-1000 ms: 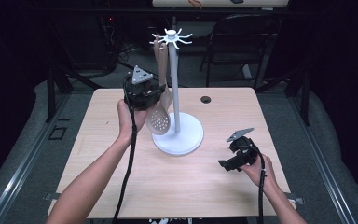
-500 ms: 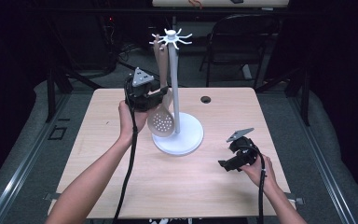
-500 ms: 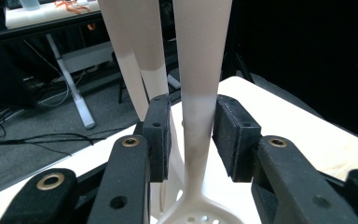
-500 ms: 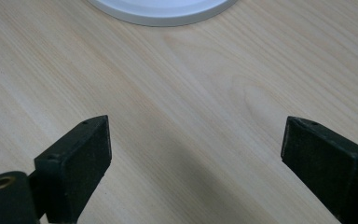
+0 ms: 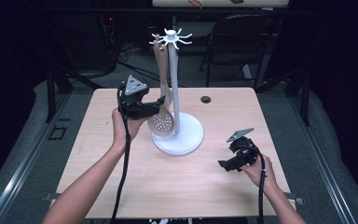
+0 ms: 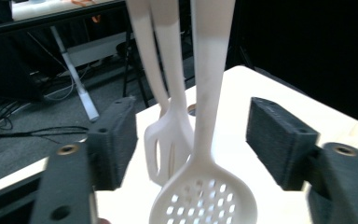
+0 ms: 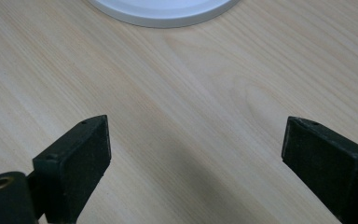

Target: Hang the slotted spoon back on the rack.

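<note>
While the left hand-held gripper [image 5: 161,101] sits at the white stand [image 5: 177,135], its jaws have just been opening; the perforated spoon [image 6: 205,186] hangs between the spread pads, touching neither. Spoon hangs from the hook ring at the top of the stand (a slotted turner [image 6: 168,140] hangs just behind it). Right hand-held gripper [image 5: 226,164] rests low over the worktop [image 5: 121,186], jaws spread, nothing between them, well apart from the stand base.

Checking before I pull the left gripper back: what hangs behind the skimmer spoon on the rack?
A slotted spatula hangs just behind the skimmer spoon, between the open left gripper jaws. The spoon's handle covers part of its blade; their hooks lie above the frame.
</note>
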The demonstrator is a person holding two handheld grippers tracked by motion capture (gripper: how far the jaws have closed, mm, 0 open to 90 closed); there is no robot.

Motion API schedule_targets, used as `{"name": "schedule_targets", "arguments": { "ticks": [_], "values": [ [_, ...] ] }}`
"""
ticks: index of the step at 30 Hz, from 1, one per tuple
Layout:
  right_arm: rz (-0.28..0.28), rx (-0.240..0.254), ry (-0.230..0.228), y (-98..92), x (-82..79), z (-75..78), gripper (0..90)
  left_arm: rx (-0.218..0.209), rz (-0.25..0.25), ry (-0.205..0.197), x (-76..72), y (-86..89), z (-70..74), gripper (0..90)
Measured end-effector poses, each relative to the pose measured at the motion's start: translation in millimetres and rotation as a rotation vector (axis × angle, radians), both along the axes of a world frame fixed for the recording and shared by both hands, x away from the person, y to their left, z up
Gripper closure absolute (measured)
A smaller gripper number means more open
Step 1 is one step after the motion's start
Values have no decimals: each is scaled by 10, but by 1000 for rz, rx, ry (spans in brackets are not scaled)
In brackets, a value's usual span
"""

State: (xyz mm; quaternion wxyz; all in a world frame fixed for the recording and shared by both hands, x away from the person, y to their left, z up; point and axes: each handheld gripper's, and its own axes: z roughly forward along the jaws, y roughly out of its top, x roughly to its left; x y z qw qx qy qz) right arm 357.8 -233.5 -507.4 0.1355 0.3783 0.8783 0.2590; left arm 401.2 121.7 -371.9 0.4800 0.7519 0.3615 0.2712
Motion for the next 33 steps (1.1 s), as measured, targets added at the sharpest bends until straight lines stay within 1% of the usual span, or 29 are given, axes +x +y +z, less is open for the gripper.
{"name": "schedule_targets", "arguments": {
  "ticks": [4, 8, 10, 12, 13, 16, 19, 24, 26, 28, 29, 30, 33],
  "values": [
    [-1, 3, 4, -10, 6, -4, 69, 10, 3, 6, -80, 129, -45, 219],
    [1, 0, 4, -8, 9, -4, 69, 22, 18, 12, -180, 267, -102, 162],
    [-2, -2, -1, -7, 11, -14, 69, 28, 19, 21, -234, 339, -143, 155],
    [1, -15, 4, 0, 6, -11, 67, 24, 19, 40, -287, 415, -190, 145],
    [4, -7, 1, 4, 5, -14, 67, 27, 21, 50, -313, 449, -215, 136],
    [9, -16, 6, 5, 6, -11, 65, 49, 20, 71, -397, 564, -292, 118],
    [6, -19, 2, 5, 0, -17, 64, 54, 42, 84, -496, 698, -399, 121],
    [15, -26, 4, 4, 1, -26, 63, 66, 68, 137, -628, 867, -621, 114],
    [13, -29, 10, 7, -3, -23, 63, 73, 75, 165, -668, 919, -704, 111],
    [16, -31, 15, 10, -3, -27, 63, 69, 84, 193, -707, 965, -785, 107],
    [16, -33, 12, 12, -2, -32, 63, 75, 85, 204, -725, 986, -820, 104],
    [15, -24, 13, 18, -3, -41, 63, 77, 91, 212, -746, 1006, -856, 94],
    [22, -46, 18, 21, 0, -46, 62, 69, 100, 241, -803, 1063, -958, 89]
  ]
}}
